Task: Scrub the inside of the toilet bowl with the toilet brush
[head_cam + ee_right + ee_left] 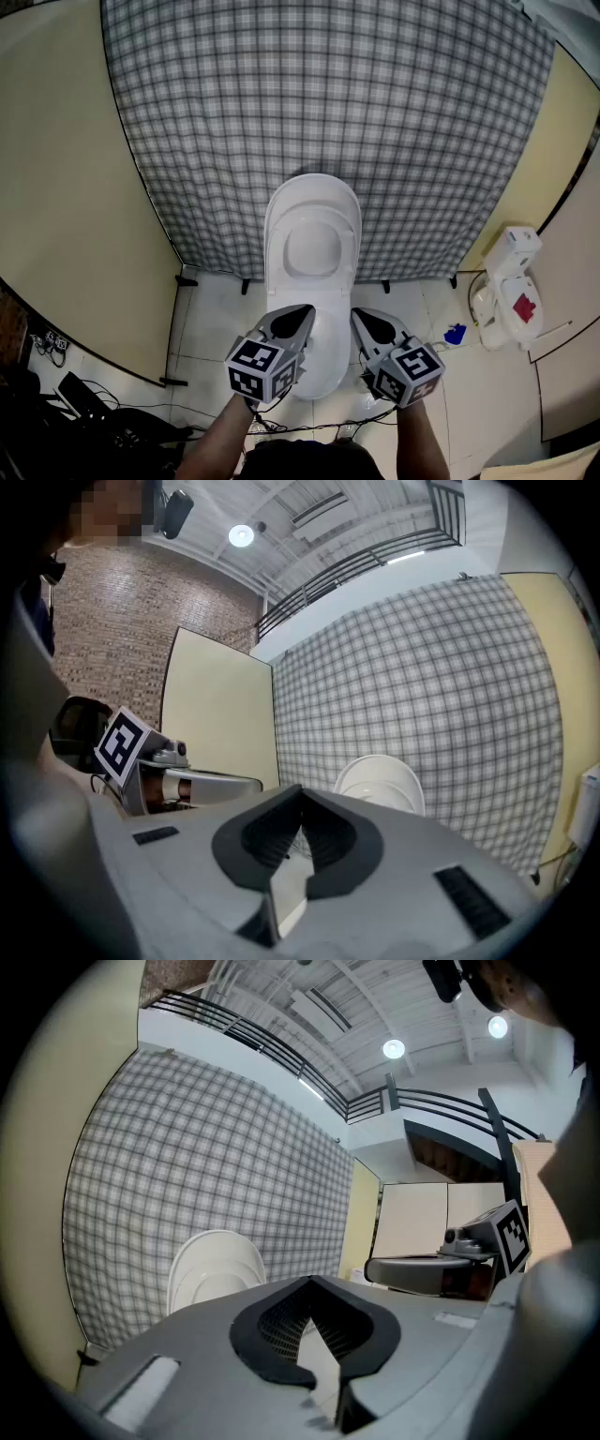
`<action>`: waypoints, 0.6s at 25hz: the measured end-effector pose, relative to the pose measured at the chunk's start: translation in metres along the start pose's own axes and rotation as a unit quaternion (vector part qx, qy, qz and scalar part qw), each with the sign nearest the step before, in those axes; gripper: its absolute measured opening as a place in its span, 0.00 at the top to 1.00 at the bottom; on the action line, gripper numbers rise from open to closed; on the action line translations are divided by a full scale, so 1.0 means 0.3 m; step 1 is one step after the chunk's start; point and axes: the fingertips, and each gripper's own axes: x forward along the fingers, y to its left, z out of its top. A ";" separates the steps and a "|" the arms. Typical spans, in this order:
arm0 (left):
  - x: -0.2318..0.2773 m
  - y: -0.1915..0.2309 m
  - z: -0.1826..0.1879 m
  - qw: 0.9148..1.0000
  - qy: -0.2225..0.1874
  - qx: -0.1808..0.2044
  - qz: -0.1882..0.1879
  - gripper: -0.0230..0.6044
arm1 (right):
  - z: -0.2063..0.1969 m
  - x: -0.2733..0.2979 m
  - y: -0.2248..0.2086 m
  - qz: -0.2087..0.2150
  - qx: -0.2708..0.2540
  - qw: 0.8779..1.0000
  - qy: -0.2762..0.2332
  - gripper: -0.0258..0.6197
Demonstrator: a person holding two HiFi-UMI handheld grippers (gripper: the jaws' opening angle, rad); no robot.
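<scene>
A white toilet (312,246) stands against a checked backdrop, its lid raised; the bowl's inside shows white. In the head view both grippers hover side by side over the toilet's front rim. My left gripper (303,315) is shut with nothing between its jaws, and its own view shows the tips (310,1281) meeting with the raised lid (214,1266) beyond. My right gripper (359,320) is likewise shut and empty, its tips (300,788) aimed toward the toilet (380,782). I see no toilet brush that I can tell as one.
A grey checked cloth (328,103) hangs behind the toilet between cream panels (56,187). A white plastic object with a red patch (511,286) and a small blue thing (456,333) sit on the tiled floor at right. Cables and dark gear (84,403) lie at lower left.
</scene>
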 end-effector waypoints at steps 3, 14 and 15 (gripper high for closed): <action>0.087 0.049 0.063 1.000 0.005 0.001 0.002 0.95 | 0.063 0.062 -0.083 -0.001 0.002 1.000 0.000 0.94; 0.192 0.042 -0.027 0.999 0.036 -0.018 0.003 0.95 | -0.019 0.040 -0.226 -0.014 0.016 0.999 0.034 0.94; 0.198 0.045 -0.045 0.999 0.036 -0.019 0.001 0.95 | -0.036 0.036 -0.247 -0.026 0.016 0.999 0.033 0.94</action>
